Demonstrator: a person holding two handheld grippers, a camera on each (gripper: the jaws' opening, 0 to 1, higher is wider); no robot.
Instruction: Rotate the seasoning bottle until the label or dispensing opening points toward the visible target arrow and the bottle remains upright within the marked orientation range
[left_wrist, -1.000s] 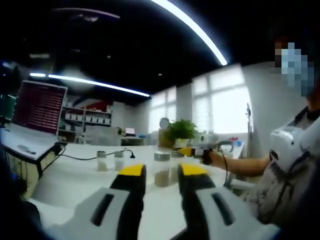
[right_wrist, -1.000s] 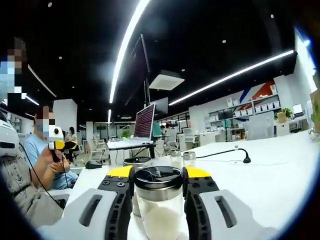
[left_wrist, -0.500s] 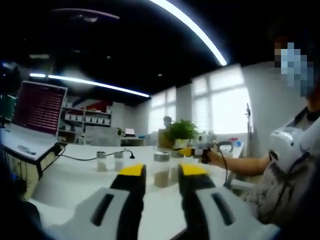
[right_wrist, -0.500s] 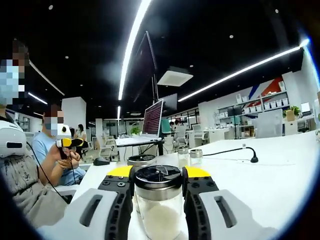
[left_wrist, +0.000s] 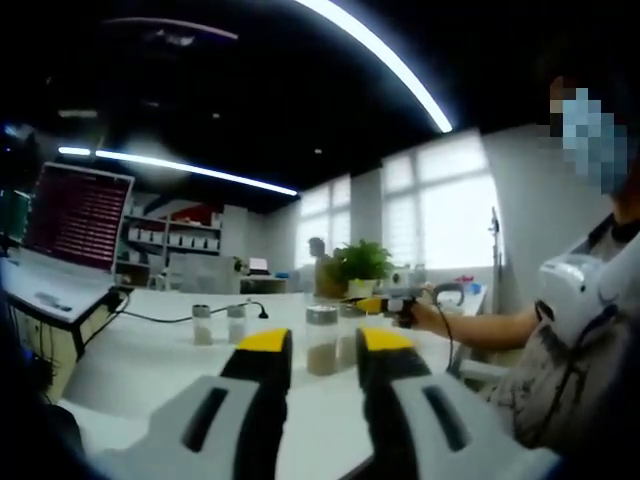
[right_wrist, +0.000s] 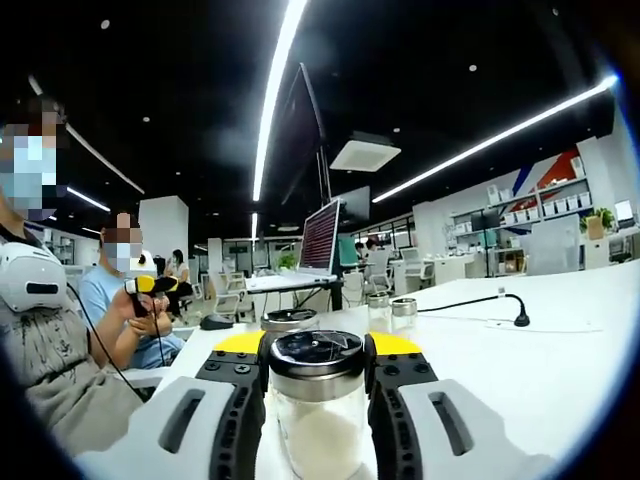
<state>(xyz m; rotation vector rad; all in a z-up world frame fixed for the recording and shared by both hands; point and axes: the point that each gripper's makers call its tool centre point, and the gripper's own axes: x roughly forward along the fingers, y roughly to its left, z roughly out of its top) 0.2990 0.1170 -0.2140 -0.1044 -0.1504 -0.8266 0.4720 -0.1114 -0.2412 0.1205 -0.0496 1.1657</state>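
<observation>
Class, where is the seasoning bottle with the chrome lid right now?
In the right gripper view, the seasoning bottle stands upright at bottom centre on the white table, between the jaws of the right hand-held gripper.

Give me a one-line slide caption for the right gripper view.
Right gripper clamps an upright glass seasoning bottle of white powder between its yellow-tipped jaws above a white table.

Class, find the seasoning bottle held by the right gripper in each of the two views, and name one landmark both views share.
Left gripper view: the seasoning bottle stands on the white table, centre, beyond the fingers.
Right gripper view: bottom centre, clamped between the yellow-tipped fingers.
Shared landmark: the black cable across the table.
</observation>
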